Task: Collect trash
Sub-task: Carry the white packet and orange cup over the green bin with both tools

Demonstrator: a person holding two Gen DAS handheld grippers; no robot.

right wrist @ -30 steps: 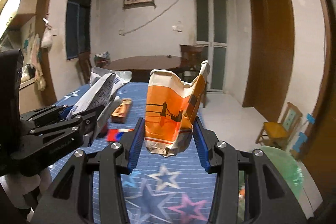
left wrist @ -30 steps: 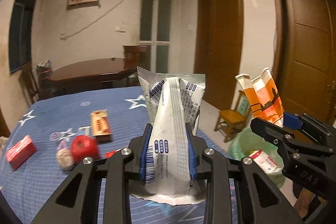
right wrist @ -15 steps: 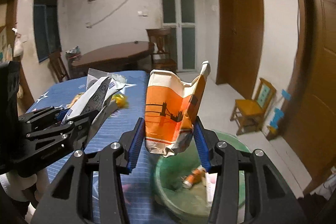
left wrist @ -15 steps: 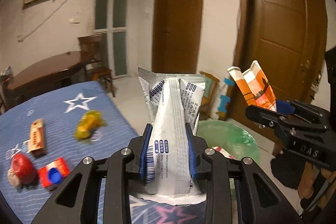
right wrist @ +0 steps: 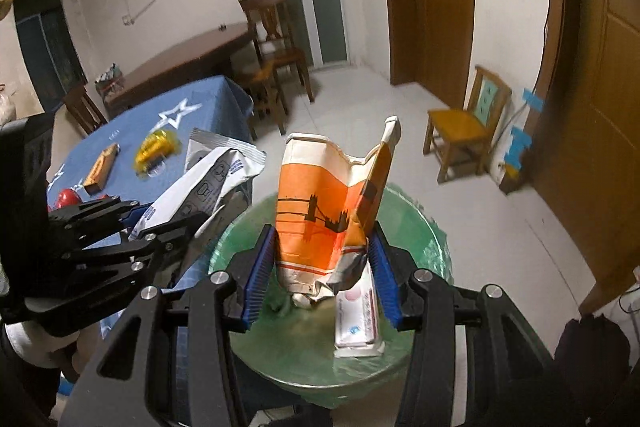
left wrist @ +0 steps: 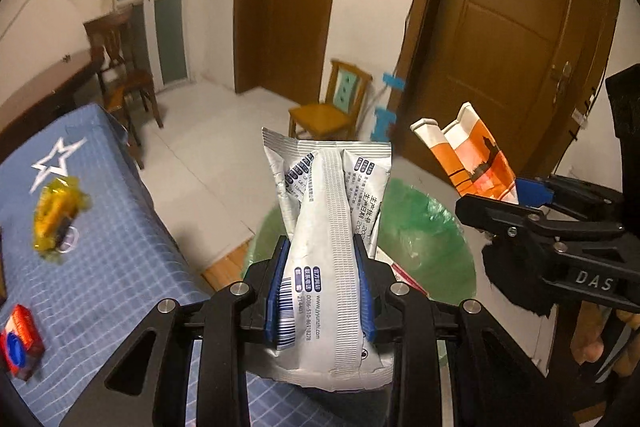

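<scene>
Landmark: green-lined trash bin [right wrist: 416, 227] on the floor beside the blue star-print tablecloth [left wrist: 116, 227].

Left gripper [left wrist: 322, 287]: narrow, blue ribbed pads clamped on a silver foil wrapper [left wrist: 332, 227]. The wrapper's long axis runs along the fingers, its crimped top edge pointing away from the camera over the bin's near rim. Foil is creased, with a ridged centre seam, barcode and blue print.

Right gripper [right wrist: 324, 267]: moderately open span, pads pressing a crushed orange paper cup [right wrist: 320, 215] directly above the bin. Cup stands upright, its torn, dented mouth up; thin card, bridge silhouette print.

Inside the bin: a flat white-pink carton [right wrist: 356, 311]. On the tablecloth, away from the bin: a yellow crinkled wrapper [left wrist: 56, 211] and a red box [left wrist: 20, 343].
</scene>
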